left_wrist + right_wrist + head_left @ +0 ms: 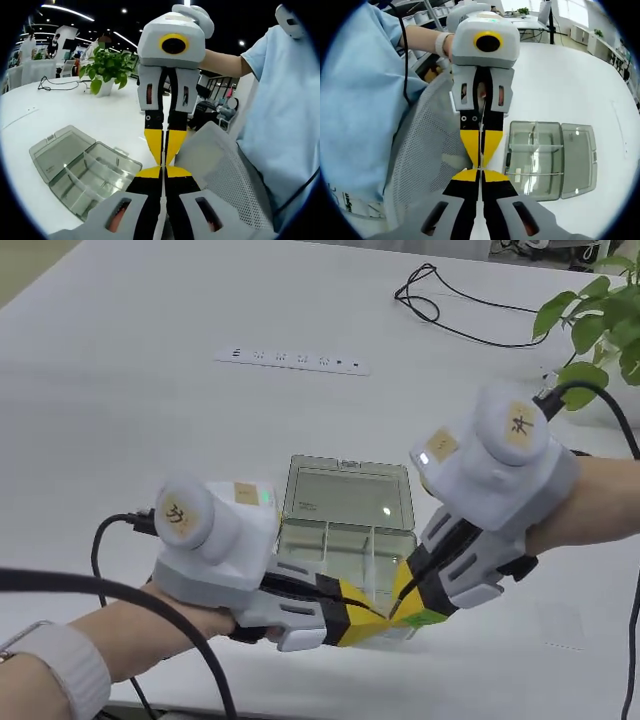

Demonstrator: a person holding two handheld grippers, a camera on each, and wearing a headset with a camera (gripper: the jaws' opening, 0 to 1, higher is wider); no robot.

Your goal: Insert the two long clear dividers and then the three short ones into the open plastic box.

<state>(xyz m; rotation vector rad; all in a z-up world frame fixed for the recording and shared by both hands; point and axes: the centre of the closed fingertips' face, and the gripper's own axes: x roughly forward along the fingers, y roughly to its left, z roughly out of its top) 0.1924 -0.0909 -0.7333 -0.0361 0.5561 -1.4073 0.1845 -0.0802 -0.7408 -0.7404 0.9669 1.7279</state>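
The open clear plastic box [300, 532] lies on the white table with its lid [346, 490] folded back, and clear dividers stand inside it. The left gripper [375, 618] and right gripper [400, 605] meet tip to tip just in front of the box, near the table's edge. In the left gripper view my own jaws [162, 172] are shut, the right gripper [164, 155] faces them, and the box [85, 170] lies to the left. In the right gripper view my jaws [481, 175] are shut against the left gripper [481, 155]. A thin clear divider [481, 135], edge-on, runs between both pairs.
A white power strip [292, 360] and a black cable [440, 310] lie further back, and a potted plant [600, 320] stands at the far right. A grey mesh chair [425, 165] sits below the table's front edge beside the person.
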